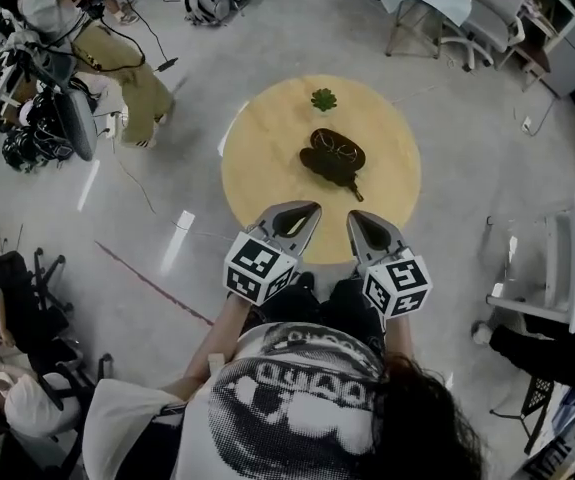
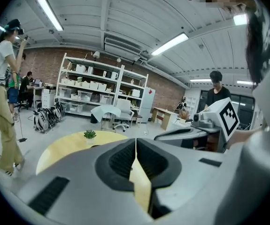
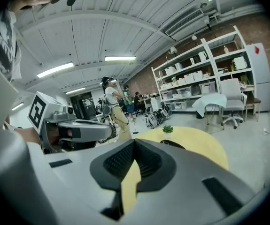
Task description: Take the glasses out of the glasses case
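Observation:
A dark glasses case (image 1: 333,156) lies open on the round wooden table (image 1: 257,158), with glasses resting in its upper half. My left gripper (image 1: 310,209) is shut and empty, hanging over the table's near edge, well short of the case. Beside it my right gripper (image 1: 355,218) is also shut and empty. In the left gripper view the jaws (image 2: 135,142) meet in a thin line above the table (image 2: 64,146). The right gripper view shows its jaws (image 3: 134,144) closed, with a sliver of the case (image 3: 172,144) just above them.
A small green plant (image 1: 324,98) stands at the table's far side. A person (image 1: 107,38) stands at the far left among cables and gear. A chair (image 1: 487,13) and draped table are beyond; shelving (image 2: 97,86) lines the brick wall.

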